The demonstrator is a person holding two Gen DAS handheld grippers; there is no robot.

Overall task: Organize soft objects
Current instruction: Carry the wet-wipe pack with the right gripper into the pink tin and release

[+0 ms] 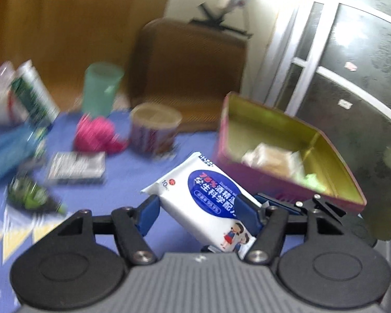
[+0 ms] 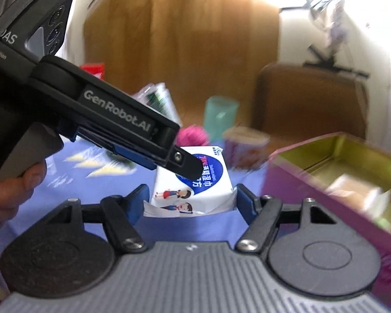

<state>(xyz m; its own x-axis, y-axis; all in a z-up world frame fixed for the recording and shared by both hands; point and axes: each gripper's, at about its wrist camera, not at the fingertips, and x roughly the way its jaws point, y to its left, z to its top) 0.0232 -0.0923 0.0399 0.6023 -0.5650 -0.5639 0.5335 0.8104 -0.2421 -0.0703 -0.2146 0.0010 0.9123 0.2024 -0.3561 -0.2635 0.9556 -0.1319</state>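
A white wipes pack (image 1: 206, 190) with a blue oval label sits tilted between the blue pads of my left gripper (image 1: 196, 200), which is shut on it above the blue cloth. It stays sharp while the table behind is blurred. In the right wrist view the same pack (image 2: 195, 195) lies ahead between the fingers of my right gripper (image 2: 191, 190), which stands open with gaps on both sides. One black finger (image 2: 187, 163) of the left gripper crosses the pack's top. A pink tin (image 1: 273, 174) with a gold inside stands to the right, holding pale soft packets (image 1: 271, 156).
On the blue cloth (image 1: 133, 182) are a pink fluffy ball (image 1: 96, 135), a green cup (image 1: 103, 88), a round tub (image 1: 153, 130), a flat printed box (image 1: 77, 168) and packets at the far left. A brown chair (image 1: 187, 73) stands behind. A hand (image 2: 10, 190) grips the left tool.
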